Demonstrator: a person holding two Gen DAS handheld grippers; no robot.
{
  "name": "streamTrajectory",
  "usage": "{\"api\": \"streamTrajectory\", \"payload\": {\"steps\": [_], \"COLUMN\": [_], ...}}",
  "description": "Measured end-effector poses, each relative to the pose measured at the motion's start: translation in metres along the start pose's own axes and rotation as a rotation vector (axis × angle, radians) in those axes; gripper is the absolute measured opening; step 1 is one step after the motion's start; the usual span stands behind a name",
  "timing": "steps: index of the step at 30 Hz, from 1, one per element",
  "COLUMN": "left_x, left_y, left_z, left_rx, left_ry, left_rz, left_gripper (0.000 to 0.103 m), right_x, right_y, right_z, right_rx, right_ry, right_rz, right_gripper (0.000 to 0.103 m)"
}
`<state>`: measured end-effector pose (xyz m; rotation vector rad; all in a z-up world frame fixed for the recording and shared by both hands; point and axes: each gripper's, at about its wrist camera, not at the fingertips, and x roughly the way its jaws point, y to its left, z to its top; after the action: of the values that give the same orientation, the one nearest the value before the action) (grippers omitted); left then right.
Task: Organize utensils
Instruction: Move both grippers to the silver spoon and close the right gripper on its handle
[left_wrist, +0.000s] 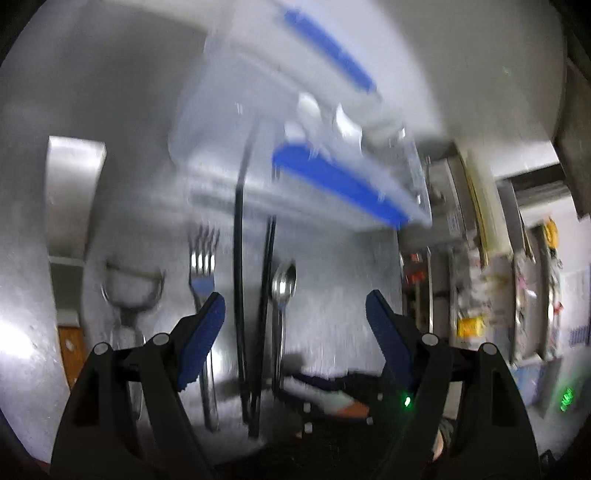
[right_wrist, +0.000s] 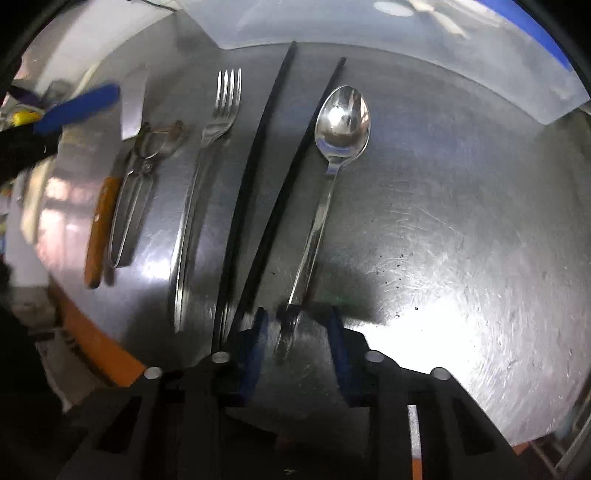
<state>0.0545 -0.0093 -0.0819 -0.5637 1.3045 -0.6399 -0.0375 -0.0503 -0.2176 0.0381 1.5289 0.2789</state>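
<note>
two grippers seen over a steel table (right_wrist: 461, 221), right gripper (right_wrist: 297, 325) narrowly parted astride the spoon (right_wrist: 341, 122) handle end, grip not discernible, left gripper (left_wrist: 295, 314) spread wide, empty, chopsticks (right_wrist: 258, 177) and fork (right_wrist: 218, 122) alongside, bare steel rightward, clear blue-edged container (left_wrist: 295, 140) beyond, contents blurred

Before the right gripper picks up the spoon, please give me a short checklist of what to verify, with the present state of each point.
1. Spoon lies flat on the metal table, apart from other utensils: ok.
2. Spoon handle end sits between the fingers of the right gripper: ok.
3. Right gripper pads pressing on the handle: not ok, a gap shows on both sides.
4. Chopsticks clear of the right gripper: not ok, their near ends lie close beside the left finger.
5. Left gripper open and holding nothing: ok.
6. Plastic box ready to receive the spoon: cannot tell, picture blurred.
</note>
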Motion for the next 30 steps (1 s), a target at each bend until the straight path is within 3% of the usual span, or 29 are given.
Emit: {"api": "streamTrajectory", "payload": {"steps": [2,5,12,13,14,17,19,22,24,26,30], "left_x": [0.004,0.019,0.071,0.082,0.091,0.108,0.117,0.111,0.100,0.083,0.064], "left_y": [0.007,0.014,0.016,0.017,0.017,0.013,0.007,0.000,-0.003,-0.002,0.006], "left_z": [-0.007,-0.015,-0.034,-0.038,-0.041,-0.047,-0.050,-0.045,-0.039,-0.029,-0.016], "left_rx": [0.017,0.002,-0.094,-0.124,-0.143,-0.151,-0.135,-0.115,-0.103,-0.109,-0.139], "left_ry": [0.051,0.136,0.335,0.370,0.398,0.448,0.455,0.396,0.350,0.284,0.215], "left_rz": [-0.020,-0.063,-0.185,-0.204,-0.213,-0.198,-0.163,-0.129,-0.129,-0.118,-0.110], "left_gripper": [0.075,0.075,0.075,0.075,0.075,0.075,0.074,0.074,0.075,0.075,0.075], "right_x": [0.001,0.003,-0.029,-0.034,-0.039,-0.053,-0.056,-0.050,-0.044,-0.037,-0.017], "right_y": [0.000,-0.009,-0.066,-0.071,-0.077,-0.093,-0.084,-0.067,-0.056,-0.047,-0.023], "right_z": [-0.003,-0.012,-0.027,-0.029,-0.030,-0.038,-0.034,-0.037,-0.037,-0.037,-0.029], "right_rx": [0.048,0.135,0.353,0.364,0.373,0.382,0.359,0.305,0.298,0.259,0.185], "right_ry": [-0.014,-0.022,-0.011,-0.015,-0.017,-0.017,-0.027,-0.045,-0.049,-0.038,-0.013], "right_rz": [-0.001,0.018,0.291,0.313,0.330,0.361,0.284,0.204,0.193,0.170,0.058], "right_gripper": [0.011,0.009,0.009,0.009,0.001,0.001,0.001,0.004,0.019,0.025,0.025]}}
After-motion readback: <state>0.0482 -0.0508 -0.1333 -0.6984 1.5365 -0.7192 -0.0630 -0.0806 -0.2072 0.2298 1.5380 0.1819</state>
